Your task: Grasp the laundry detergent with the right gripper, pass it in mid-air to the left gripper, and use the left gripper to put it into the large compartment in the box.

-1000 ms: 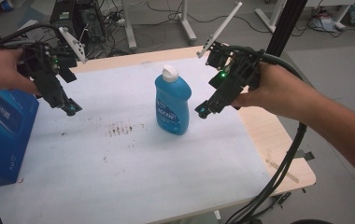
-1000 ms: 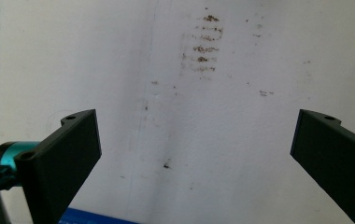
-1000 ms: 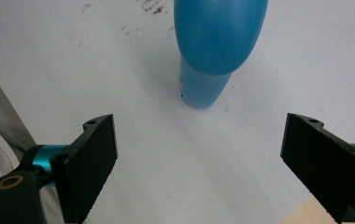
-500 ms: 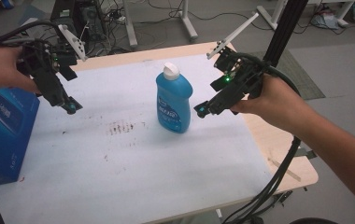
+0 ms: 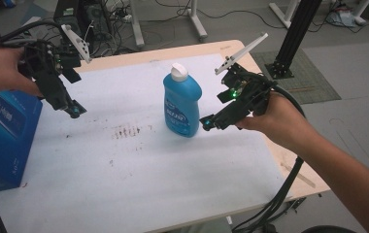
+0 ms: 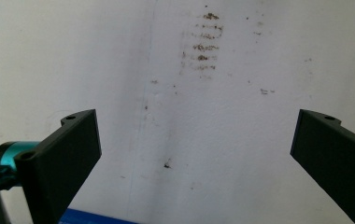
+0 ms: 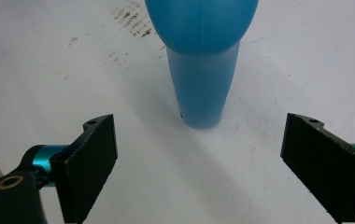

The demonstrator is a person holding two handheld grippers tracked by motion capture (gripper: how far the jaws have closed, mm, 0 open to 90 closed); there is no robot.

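A blue bottle (image 5: 182, 104) with a white cap stands upright near the middle of the white table cover (image 5: 139, 170). My right gripper (image 5: 206, 123) hovers just to the bottle's right, tilted down toward its base, jaws open and apart from it. In the right gripper view the blue bottle (image 7: 202, 60) rises ahead between the two black jaws, with nothing touching it. My left gripper (image 5: 74, 110) hangs over the left part of the cover, open and holding nothing. The left gripper view looks down past its wide-set jaws on the bare cover with brown smudges (image 6: 202, 45).
A blue box (image 5: 5, 138) stands at the table's left edge, below my left hand. Brown smudges (image 5: 126, 131) mark the cover left of the bottle. Cables hang off the table's right front edge (image 5: 275, 199). Stands and cables crowd the floor behind the table.
My right gripper has sunk from beside the bottle's upper body toward its base. The left gripper and the bottle have stayed where they were.
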